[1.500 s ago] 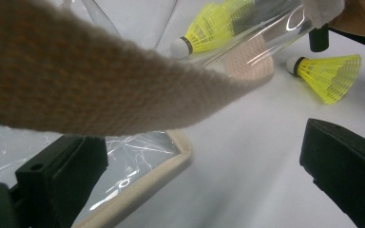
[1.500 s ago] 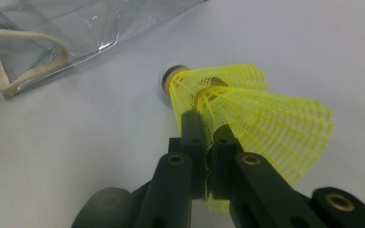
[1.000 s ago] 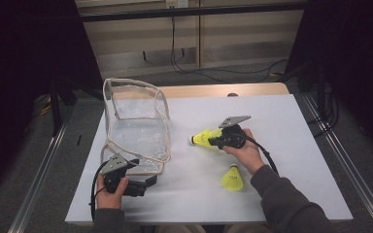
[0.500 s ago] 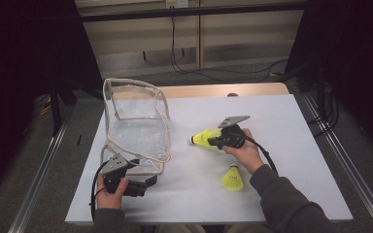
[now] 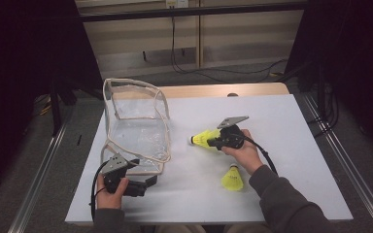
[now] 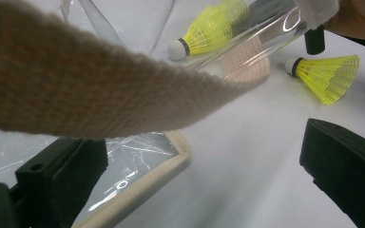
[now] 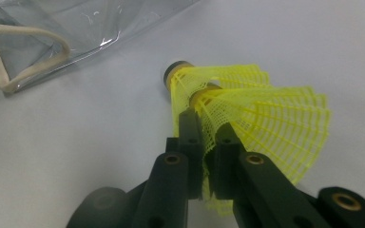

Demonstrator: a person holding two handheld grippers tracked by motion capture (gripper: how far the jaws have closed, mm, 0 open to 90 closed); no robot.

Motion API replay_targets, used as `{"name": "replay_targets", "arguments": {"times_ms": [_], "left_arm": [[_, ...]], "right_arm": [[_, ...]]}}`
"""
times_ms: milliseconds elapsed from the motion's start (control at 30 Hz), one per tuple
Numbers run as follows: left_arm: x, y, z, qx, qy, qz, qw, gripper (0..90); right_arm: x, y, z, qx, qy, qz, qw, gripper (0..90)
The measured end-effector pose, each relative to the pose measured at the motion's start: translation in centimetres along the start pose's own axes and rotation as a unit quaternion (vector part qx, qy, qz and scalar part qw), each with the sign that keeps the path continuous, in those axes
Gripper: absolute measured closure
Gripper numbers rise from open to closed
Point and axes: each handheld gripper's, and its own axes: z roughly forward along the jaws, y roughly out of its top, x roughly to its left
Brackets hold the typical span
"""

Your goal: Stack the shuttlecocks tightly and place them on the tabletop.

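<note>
Your right gripper [image 5: 212,141] pinched the mesh skirt of a yellow shuttlecock [image 5: 204,138], its jaws nearly together on the netting and just then easing slightly apart, with the skirt between them. You held it above the white table [image 5: 291,126], its cork end towards the clear bag [image 5: 136,131], near the bag's opening but apart from it. A second shuttlecock [image 5: 232,178] lay on the table close to your right forearm. Your left gripper [image 5: 150,181] sat at the bag's near corner with its jaws wide, the beige trimmed edge [image 6: 138,185] beside one jaw; no pad pressed on it.
</note>
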Motion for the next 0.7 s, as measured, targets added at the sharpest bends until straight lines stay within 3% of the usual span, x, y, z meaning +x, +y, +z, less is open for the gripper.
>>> {"name": "replay_targets", "arguments": {"times_ms": [467, 633, 700], "left_arm": [[0.0, 0.0, 0.0, 0.0, 0.001, 0.0, 1.0, 1.9], [0.0, 0.0, 0.1, 0.002, 0.0, 0.002, 1.0, 1.9], [-0.1, 0.0, 0.1, 0.002, 0.0, 0.001, 1.0, 1.9]], "right_arm": [[-0.4, -0.8, -1.0, 0.001, -0.011, 0.013, 0.9999, 73.9], [-0.6, -1.3, -1.7, -0.001, -0.012, 0.017, 0.9998, 74.8], [-0.6, -1.4, -2.0, -0.002, -0.009, 0.018, 0.9998, 79.9]]}}
